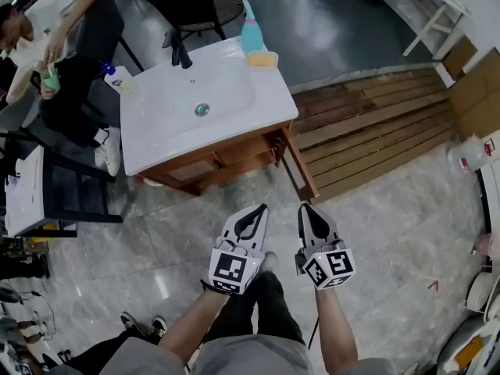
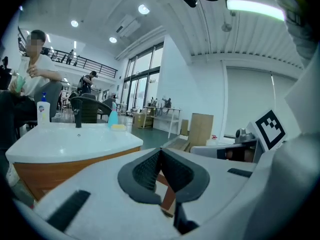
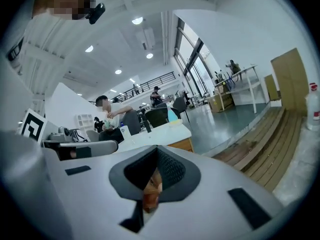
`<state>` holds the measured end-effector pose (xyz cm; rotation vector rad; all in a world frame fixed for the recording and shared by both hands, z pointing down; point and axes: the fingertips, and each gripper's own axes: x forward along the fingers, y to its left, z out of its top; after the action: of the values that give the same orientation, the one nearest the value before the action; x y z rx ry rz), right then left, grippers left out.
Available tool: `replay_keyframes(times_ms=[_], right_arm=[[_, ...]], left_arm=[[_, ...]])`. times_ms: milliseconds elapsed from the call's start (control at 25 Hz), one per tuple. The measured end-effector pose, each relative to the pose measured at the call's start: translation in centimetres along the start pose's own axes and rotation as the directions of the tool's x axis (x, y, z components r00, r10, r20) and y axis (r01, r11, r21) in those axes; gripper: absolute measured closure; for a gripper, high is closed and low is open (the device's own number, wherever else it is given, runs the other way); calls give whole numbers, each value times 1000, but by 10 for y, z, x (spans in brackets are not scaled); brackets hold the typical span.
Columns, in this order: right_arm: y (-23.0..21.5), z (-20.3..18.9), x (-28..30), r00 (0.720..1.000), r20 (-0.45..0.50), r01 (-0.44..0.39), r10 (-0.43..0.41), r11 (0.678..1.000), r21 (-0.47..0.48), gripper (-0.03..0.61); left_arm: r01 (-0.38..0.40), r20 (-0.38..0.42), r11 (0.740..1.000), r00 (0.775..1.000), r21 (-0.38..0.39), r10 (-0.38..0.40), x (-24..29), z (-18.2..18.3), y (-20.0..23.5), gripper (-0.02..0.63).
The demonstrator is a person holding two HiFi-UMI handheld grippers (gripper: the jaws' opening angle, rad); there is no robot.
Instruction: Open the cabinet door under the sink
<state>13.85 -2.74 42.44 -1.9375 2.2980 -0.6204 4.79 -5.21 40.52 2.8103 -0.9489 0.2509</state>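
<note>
Two tools are hovering centre-frame: left gripper [image 1: 251, 219] and right gripper [image 1: 312, 216], jaws pressed together, empty.
Just above them the cabinet door [image 1: 300, 165] is hanging ajar under the sink [image 1: 168, 116], untouched.

Left gripper [image 2: 160, 153] pointing over the washstand's near corner, its dark ribbed pads meeting at the tips, nothing sitting between them. Glossy white sink top [image 2: 60, 144] lying at left on an orange-brown wooden cabinet [image 2: 45, 176]. Slim black tap [image 2: 78, 117] standing at the back rim. Teal plastic bottle [image 2: 113, 116] and flat yellow sponge [image 2: 118, 127] sitting side by side at the far corner. Seated person in a white shirt [image 2: 35, 76] leaning in beyond the sink. Black-and-white marker cube [image 2: 270, 129] showing at right.
</note>
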Motion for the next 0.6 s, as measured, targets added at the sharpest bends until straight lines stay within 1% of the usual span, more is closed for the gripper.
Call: replay_keyframes(times_ms=[40,160,280,400,600], right_arm=[[7,13,-1,1000,14,-5,6,1000,-15,569],[28,48,-5,999,50,-18,21,998,-64,570],[45,76,-8,996,80,-25,32,996,-87,570],[65,93,-12,994,98,-44,55,994,-103,570],[99,116,-24,988,128,-77,90,992,-105,569]], left_arm=[[1,9,1000,1000,11,-1,-3,11,1,604],[-2,18,1000,1000,11,1,-10,40,-1,604],[-6,25,1000,1000,14,6,-17,68,-3,604],[-4,39,1000,999,21,3,-27,93,-4,606],[-14,97,999,995,47,10,-45,129,-2,604]])
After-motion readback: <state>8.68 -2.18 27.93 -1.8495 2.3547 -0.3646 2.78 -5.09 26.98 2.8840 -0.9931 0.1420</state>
